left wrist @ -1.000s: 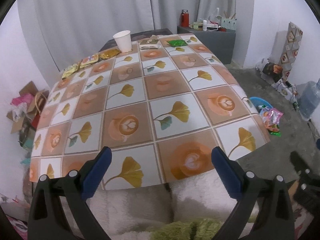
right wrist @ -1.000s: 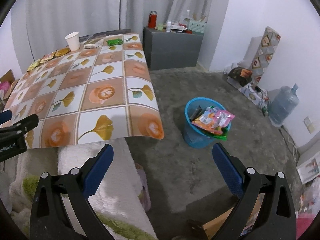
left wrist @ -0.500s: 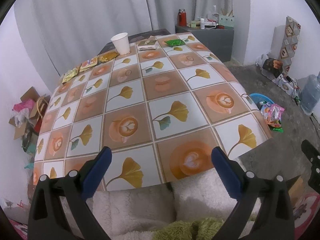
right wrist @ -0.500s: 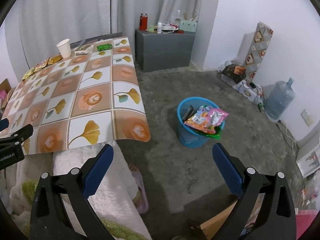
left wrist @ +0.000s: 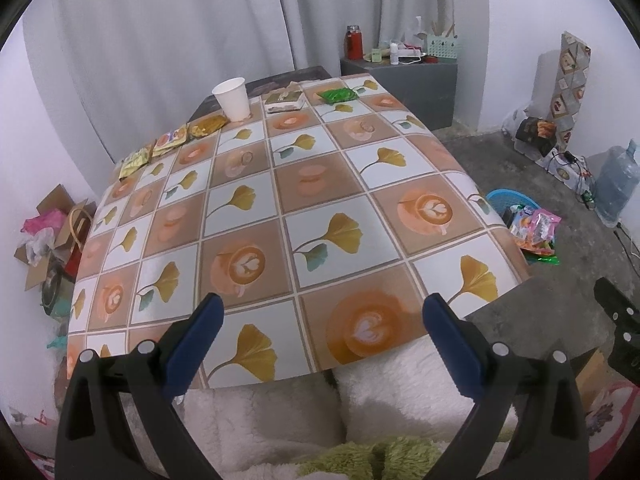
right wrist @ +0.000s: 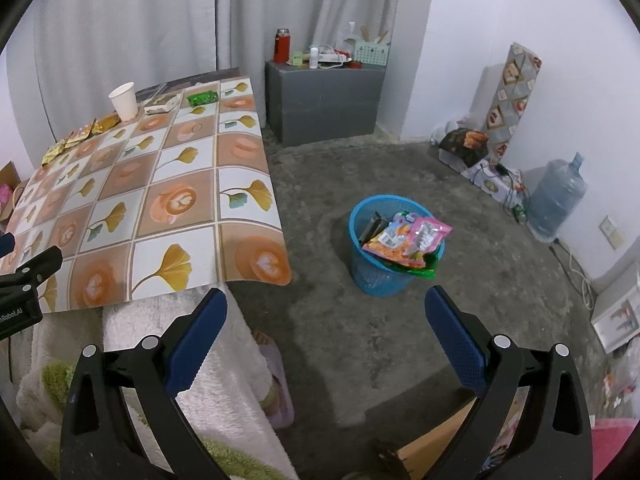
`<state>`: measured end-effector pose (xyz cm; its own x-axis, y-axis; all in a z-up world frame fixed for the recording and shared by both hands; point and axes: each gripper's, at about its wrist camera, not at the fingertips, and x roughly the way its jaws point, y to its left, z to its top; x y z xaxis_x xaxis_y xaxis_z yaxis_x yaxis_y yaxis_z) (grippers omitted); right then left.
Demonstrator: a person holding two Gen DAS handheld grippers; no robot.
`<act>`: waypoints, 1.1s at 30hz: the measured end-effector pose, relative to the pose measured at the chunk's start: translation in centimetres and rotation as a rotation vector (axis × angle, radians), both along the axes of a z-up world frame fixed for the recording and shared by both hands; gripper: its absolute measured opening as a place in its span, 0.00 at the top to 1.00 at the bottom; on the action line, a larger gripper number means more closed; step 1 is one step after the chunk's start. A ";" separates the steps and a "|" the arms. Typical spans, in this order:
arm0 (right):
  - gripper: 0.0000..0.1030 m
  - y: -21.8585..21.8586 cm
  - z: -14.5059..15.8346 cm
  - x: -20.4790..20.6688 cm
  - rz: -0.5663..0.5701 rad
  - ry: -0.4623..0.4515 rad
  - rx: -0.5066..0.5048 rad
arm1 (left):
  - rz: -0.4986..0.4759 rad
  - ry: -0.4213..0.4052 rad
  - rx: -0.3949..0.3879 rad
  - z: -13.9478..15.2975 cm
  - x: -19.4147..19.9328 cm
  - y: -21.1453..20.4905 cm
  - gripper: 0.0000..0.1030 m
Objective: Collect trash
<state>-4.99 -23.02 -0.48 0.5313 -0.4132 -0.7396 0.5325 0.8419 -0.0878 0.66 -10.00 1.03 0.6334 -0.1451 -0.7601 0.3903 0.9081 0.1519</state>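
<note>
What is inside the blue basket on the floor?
The blue basket holds snack wrappers piled above its rim and a dark flat packet. Anything beneath the pile is covered.

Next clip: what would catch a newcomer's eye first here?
Probably the table with its bold ginkgo-and-latte checked cloth, bare except for a white paper cup and snack wrappers along its far edge. Next, the blue bin on the concrete floor beside it, heaped with colourful packets. Both the left gripper and right gripper are open and empty.
</note>
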 end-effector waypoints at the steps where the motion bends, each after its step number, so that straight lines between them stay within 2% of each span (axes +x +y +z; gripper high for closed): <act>1: 0.08 0.0 0.0 0.0 0.001 0.001 0.000 | 0.000 -0.002 0.000 0.0 -0.1 0.0 0.05; 33: 0.08 -0.1 0.6 0.1 -0.002 -0.005 -0.012 | -0.008 0.008 -0.021 0.3 0.3 0.0 0.05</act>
